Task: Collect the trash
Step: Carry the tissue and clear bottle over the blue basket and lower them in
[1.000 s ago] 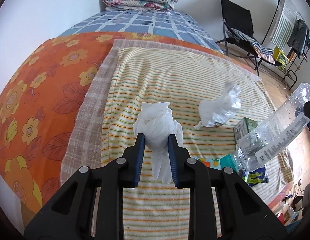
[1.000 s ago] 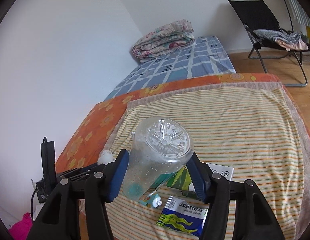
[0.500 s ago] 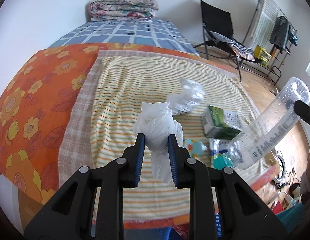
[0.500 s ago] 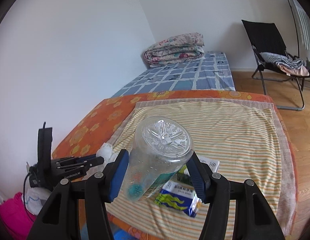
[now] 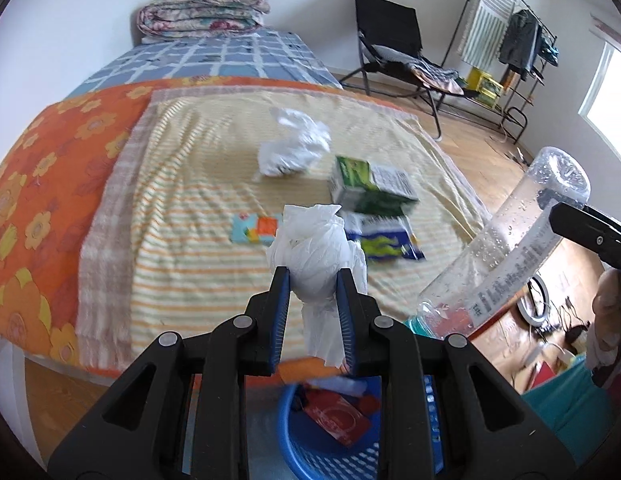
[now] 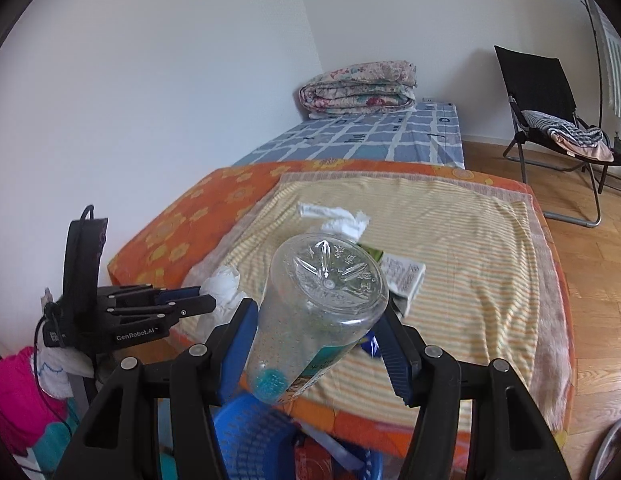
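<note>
Your left tool (image 5: 312,280) points toward 12 o'clock, its two blue-padded fingers (image 5: 279,296) drawn in tight on a crumpled white bag (image 5: 314,256). Your right tool (image 6: 316,344) also aims toward 12 o'clock, its fingers (image 6: 238,336) spread wide and clamped on a clear plastic bottle (image 6: 314,312). From the right wrist view, your left tool sits at 9 o'clock, held level.

orange flowered sheet (image 5: 38,168), yellow striped towel (image 5: 198,184), blue basket (image 5: 330,452)
</note>
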`<control>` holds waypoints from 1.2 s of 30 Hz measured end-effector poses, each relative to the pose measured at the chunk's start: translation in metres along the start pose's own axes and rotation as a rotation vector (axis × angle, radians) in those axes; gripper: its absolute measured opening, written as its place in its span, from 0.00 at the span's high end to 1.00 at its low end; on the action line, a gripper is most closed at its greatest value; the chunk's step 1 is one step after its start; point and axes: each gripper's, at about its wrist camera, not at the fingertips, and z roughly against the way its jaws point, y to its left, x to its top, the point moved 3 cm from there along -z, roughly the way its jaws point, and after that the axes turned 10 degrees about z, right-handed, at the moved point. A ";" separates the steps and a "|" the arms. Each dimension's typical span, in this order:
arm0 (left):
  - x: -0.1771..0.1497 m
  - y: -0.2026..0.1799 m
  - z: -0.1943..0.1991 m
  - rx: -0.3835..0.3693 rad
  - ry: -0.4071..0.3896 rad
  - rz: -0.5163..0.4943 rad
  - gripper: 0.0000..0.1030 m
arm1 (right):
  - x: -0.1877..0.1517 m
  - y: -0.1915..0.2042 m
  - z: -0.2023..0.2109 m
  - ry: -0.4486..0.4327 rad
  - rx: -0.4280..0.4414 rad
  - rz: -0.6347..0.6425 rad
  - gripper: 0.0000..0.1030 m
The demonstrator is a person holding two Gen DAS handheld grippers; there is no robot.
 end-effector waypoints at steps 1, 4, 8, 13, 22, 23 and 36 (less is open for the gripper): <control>-0.005 -0.001 0.000 -0.005 0.009 -0.001 0.78 | -0.005 0.001 0.002 0.007 -0.001 0.005 0.41; -0.021 -0.003 0.000 -0.016 0.035 -0.004 0.78 | -0.019 0.006 0.008 0.029 -0.002 0.018 0.41; -0.042 -0.003 0.000 -0.027 0.070 0.003 0.78 | -0.039 0.012 0.012 0.057 -0.008 0.036 0.41; -0.069 -0.003 -0.006 -0.035 0.122 0.003 0.78 | -0.061 0.018 0.011 0.106 -0.001 0.042 0.41; -0.107 -0.014 -0.018 -0.048 0.212 -0.031 0.78 | -0.096 0.027 0.005 0.183 0.005 0.046 0.40; -0.111 -0.016 -0.019 -0.046 0.223 -0.039 0.78 | -0.100 0.028 0.004 0.192 0.006 0.047 0.40; -0.144 -0.024 -0.036 -0.047 0.323 -0.089 0.78 | -0.130 0.040 -0.010 0.282 0.015 0.058 0.40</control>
